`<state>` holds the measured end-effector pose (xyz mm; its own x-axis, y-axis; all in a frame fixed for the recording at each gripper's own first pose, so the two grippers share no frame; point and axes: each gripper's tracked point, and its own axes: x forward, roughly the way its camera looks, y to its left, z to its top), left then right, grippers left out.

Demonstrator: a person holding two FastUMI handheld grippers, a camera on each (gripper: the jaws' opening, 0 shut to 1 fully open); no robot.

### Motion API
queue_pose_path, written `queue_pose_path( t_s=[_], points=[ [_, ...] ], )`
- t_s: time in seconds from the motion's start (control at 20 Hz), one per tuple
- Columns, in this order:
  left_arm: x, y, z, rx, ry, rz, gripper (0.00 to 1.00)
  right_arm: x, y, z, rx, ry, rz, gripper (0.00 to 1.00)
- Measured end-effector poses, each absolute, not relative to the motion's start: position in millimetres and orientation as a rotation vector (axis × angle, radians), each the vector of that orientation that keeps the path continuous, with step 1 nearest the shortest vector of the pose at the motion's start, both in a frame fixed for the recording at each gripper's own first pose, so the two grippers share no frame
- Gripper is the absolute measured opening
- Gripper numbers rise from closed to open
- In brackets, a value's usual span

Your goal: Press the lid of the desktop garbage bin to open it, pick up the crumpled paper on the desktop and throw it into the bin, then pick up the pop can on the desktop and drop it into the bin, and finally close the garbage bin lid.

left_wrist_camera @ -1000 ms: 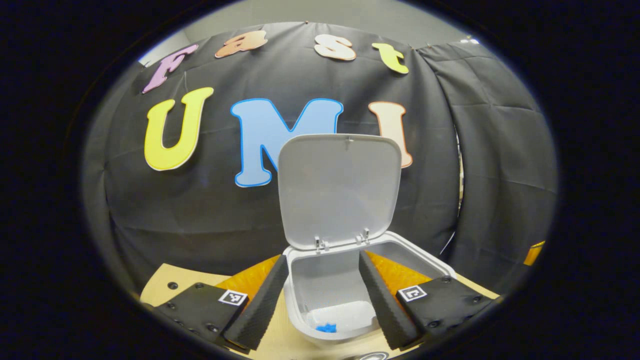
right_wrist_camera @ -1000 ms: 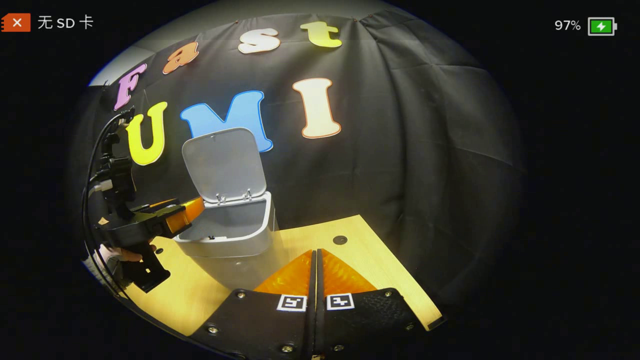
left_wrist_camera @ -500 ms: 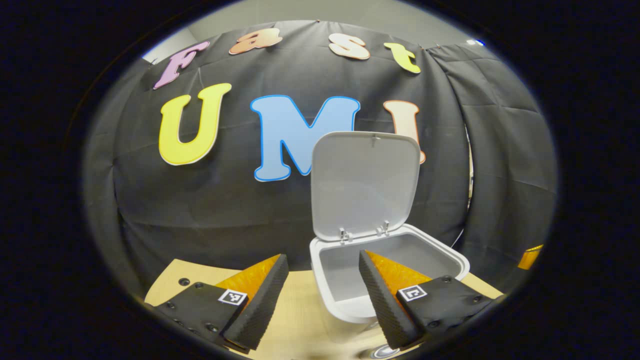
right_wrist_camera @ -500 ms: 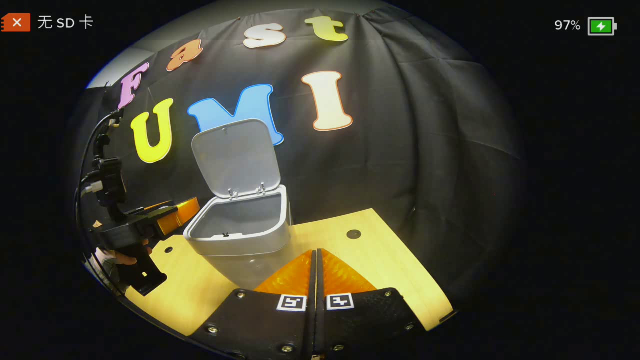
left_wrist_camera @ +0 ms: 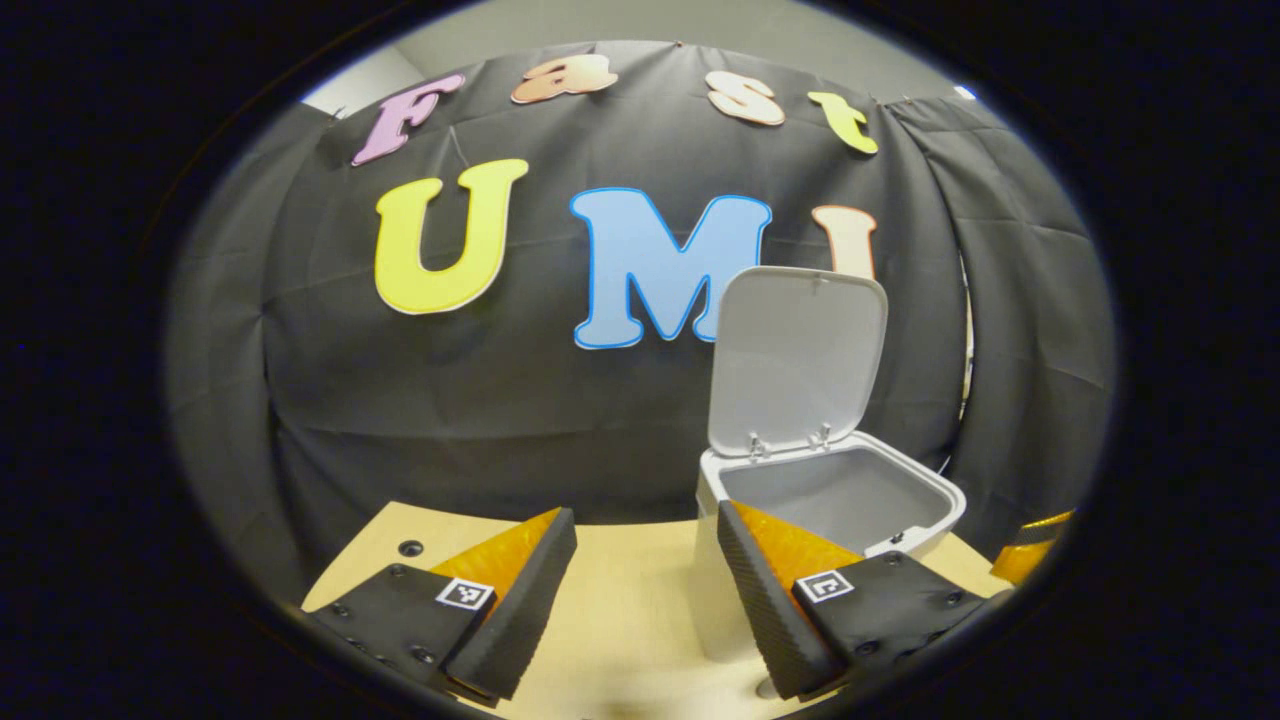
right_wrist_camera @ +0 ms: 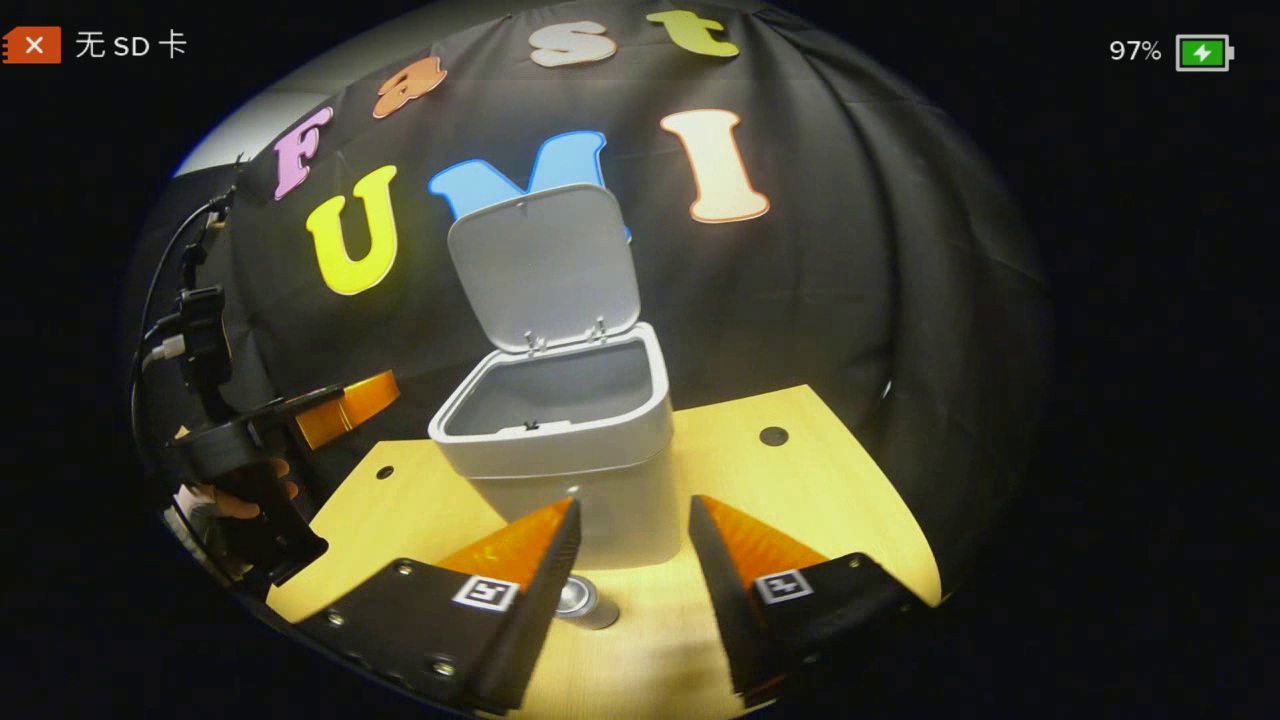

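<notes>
The bin (right_wrist_camera: 570, 450) stood on the table (right_wrist_camera: 800, 470) with its lid (right_wrist_camera: 545, 265) tipped up against the cloth wall (right_wrist_camera: 850, 300). In the right gripper view, the can (right_wrist_camera: 585, 600) lay on the table just in front of the bin, low between the spread fingers of the right gripper (right_wrist_camera: 625, 600), which held nothing. That view also looked down into the bin's grey interior, though its floor was hidden. At its left edge was the left gripper (right_wrist_camera: 340, 405), carried by a hand (right_wrist_camera: 235, 495) and held beside the bin, apart from it.

In the left gripper view, the bin (left_wrist_camera: 830, 500) sat to the right, partly behind that gripper's right finger (left_wrist_camera: 770, 590). The left gripper (left_wrist_camera: 645, 600) had its fingers apart over bare table (left_wrist_camera: 620, 600), gripping nothing. At the far right edge of this view a tip of the right gripper (left_wrist_camera: 1030, 550) peeked in beyond the bin. I could not tell where the paper was.
</notes>
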<state>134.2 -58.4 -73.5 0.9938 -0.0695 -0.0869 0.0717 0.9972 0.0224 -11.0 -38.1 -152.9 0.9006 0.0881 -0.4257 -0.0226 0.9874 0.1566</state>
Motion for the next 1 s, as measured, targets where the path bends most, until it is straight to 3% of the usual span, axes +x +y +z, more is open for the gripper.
queue_pose_path(
  t_s=[0.15,0.25,1.0],
  points=[
    [122,-39,-77,0.005,0.095,-0.040,0.98,-8,-20,-167,0.126,0.478,0.094,0.93],
    [114,-28,-80,-0.011,0.105,-0.020,0.97,-9,-14,-178,0.100,0.498,0.101,0.98],
    [65,58,-98,-0.049,0.142,0.150,0.95,8,35,-274,-0.061,0.701,0.210,0.99]
  ],
)
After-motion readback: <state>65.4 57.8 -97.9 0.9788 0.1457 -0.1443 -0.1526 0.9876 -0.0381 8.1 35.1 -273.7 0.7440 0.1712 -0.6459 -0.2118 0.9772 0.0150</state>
